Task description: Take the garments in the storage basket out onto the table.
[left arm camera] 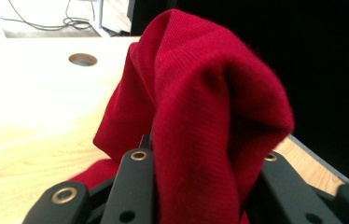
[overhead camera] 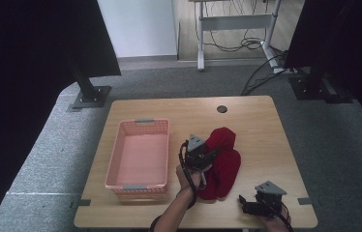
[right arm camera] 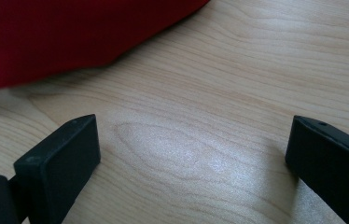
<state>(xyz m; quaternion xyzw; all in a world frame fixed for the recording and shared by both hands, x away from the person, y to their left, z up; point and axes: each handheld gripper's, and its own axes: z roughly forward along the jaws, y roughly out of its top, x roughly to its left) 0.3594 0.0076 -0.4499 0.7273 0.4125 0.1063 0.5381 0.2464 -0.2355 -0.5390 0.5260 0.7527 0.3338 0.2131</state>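
Currently the red cloth (overhead camera: 222, 162) is pinched in the left gripper (overhead camera: 207, 159), jaws closed on a raised fold, rest draped on the table (overhead camera: 256, 121) just right of the pink basket (overhead camera: 138, 186), likely its destination. The right gripper (overhead camera: 247, 205) is parked near the cloth's edge, jaws spread wide, nothing held.

1. A lab or recording room, not a home: grey carpet floor (overhead camera: 343, 140) with tape marks beside the desk (overhead camera: 256, 121).
2. Black stands on metal base plates (overhead camera: 91, 96) flank the desk, holding dark panels.
3. A height-adjustable frame (overhead camera: 237, 21) stands behind, loose cables (overhead camera: 247, 44) trailing under it.
4. A plain white wall (overhead camera: 138, 26) closes the back.
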